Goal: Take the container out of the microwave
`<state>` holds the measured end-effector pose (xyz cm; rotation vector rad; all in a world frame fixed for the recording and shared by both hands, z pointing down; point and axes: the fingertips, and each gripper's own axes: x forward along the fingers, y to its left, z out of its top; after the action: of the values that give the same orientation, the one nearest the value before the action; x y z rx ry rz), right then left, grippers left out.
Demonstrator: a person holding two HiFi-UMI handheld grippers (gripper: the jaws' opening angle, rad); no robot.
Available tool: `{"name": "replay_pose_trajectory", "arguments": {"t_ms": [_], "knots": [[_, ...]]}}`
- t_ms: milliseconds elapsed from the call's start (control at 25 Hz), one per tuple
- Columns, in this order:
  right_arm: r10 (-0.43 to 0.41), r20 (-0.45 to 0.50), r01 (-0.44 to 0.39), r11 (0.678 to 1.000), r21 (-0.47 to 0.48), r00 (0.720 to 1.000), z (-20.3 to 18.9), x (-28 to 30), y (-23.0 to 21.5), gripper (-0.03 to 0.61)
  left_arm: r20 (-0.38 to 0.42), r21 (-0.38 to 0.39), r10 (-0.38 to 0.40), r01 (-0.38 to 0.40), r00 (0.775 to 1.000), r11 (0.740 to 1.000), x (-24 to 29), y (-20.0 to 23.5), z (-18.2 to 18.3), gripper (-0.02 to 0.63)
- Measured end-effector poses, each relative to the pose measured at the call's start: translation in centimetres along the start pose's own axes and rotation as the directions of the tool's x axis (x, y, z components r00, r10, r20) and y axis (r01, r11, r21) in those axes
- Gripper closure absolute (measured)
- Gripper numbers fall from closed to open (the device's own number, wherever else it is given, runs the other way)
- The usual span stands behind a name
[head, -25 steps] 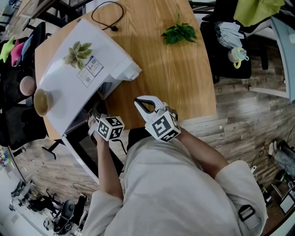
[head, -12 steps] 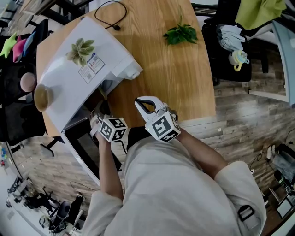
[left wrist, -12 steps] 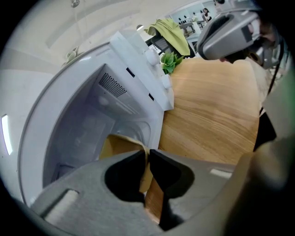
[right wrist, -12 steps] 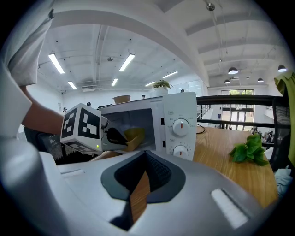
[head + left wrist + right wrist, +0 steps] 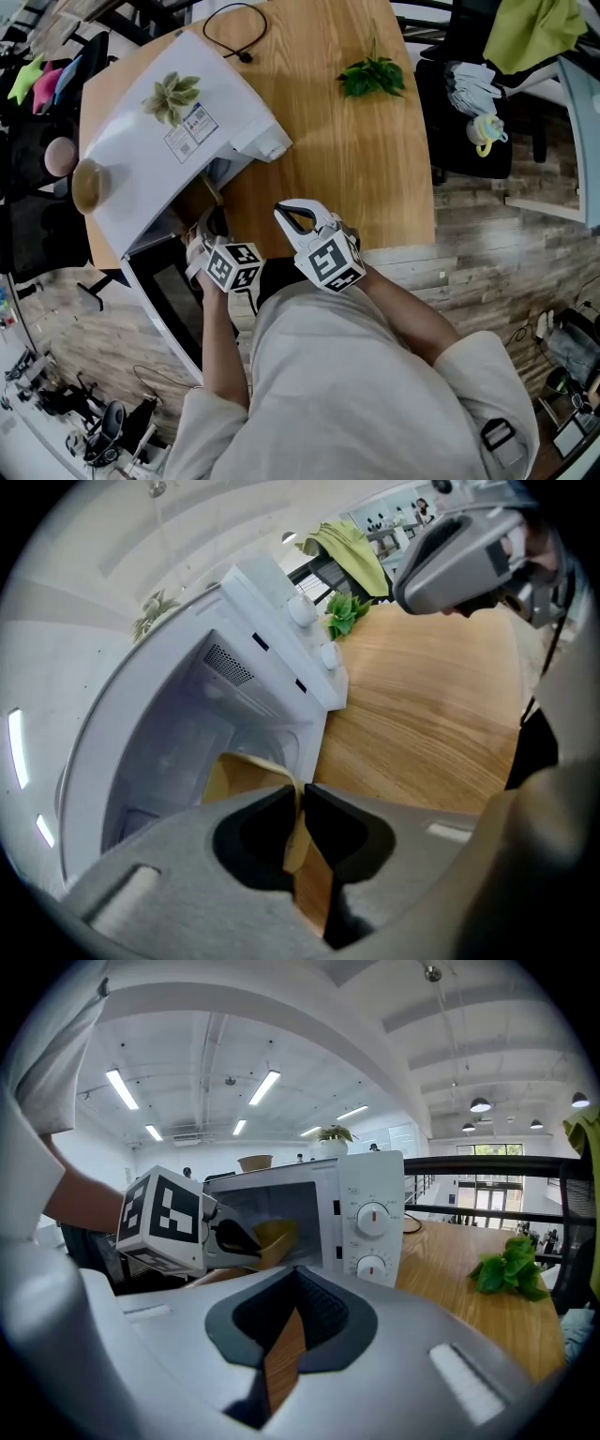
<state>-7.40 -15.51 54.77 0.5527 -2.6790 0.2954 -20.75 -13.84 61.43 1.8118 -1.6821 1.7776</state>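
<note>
A white microwave (image 5: pixel 178 141) stands on the wooden table with its door (image 5: pixel 173 300) swung open toward me. A tan container (image 5: pixel 199 202) sits at the mouth of the cavity. My left gripper (image 5: pixel 211 225) is shut on its near rim. In the left gripper view the thin rim (image 5: pixel 246 775) is pinched between the dark pads of my left gripper (image 5: pixel 301 803). The right gripper view shows the container (image 5: pixel 274 1237) at the cavity's opening. My right gripper (image 5: pixel 298 217) hovers over the table's front edge beside the microwave, shut and holding nothing.
A wooden bowl (image 5: pixel 87 185) and a small plant (image 5: pixel 172 97) rest on top of the microwave. A green leafy sprig (image 5: pixel 373 75) lies on the table (image 5: pixel 328 141) to the right, a black cable (image 5: pixel 234 28) at the back. Chairs with clutter (image 5: pixel 473 103) stand beyond the table's right edge.
My left gripper has drawn slightly back from the cavity with the container's rim in it, and more of the container shows at the opening. The right gripper has stayed put.
</note>
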Motion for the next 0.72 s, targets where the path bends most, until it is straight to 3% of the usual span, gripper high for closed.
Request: {"name": "replay_pose_trajectory", "arguments": {"t_ms": [720], "knots": [[0.063,-0.004,-0.063,0.997,-0.042,0.998,-1.5,-3.3,0.9,0.568,-0.006,-0.086,0.034,-0.035,0.999,0.996,-3.1,-3.1,0.6,0.575]]}}
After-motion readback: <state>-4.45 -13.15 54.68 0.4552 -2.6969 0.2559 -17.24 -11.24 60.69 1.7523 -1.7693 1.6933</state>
